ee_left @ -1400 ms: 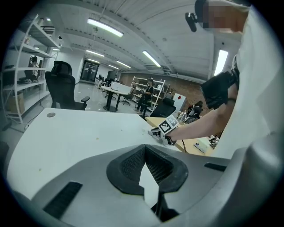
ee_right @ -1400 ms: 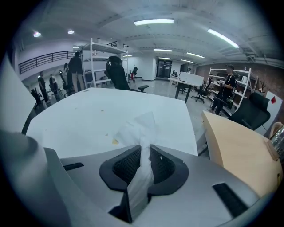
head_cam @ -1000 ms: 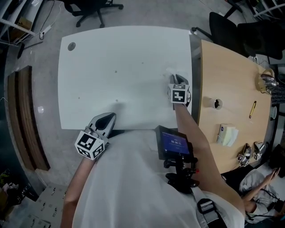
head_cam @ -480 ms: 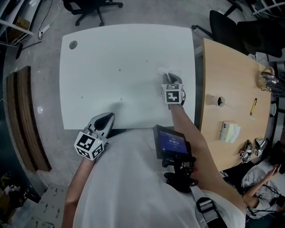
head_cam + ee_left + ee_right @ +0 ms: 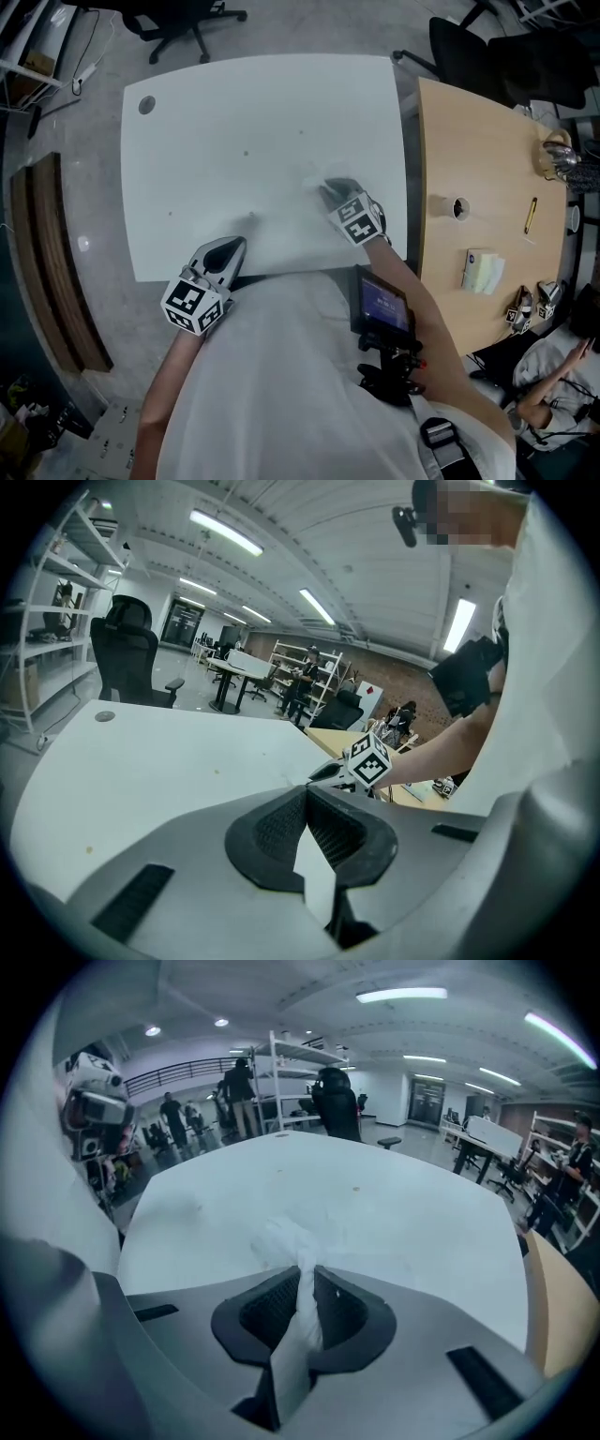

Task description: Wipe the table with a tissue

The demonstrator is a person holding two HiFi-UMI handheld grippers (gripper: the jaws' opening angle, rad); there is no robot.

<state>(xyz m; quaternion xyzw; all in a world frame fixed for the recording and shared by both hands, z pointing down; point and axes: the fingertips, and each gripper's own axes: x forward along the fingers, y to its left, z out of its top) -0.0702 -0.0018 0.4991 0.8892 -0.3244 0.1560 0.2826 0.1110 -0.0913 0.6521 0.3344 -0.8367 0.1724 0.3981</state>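
Pinching the tissue (image 5: 283, 1239) in our right claw (image 5: 329, 189), we are holding it down on the white surface (image 5: 234, 122) near the right edge. Our left claw (image 5: 228, 249) is sitting at the near edge, jaws together, gripping nothing.

In the head view we lose the near edge of the white table (image 5: 234, 103) under our own shirt (image 5: 281, 375), and the small things (image 5: 480, 270) on the wooden desk (image 5: 487, 159) are too tiny to name.
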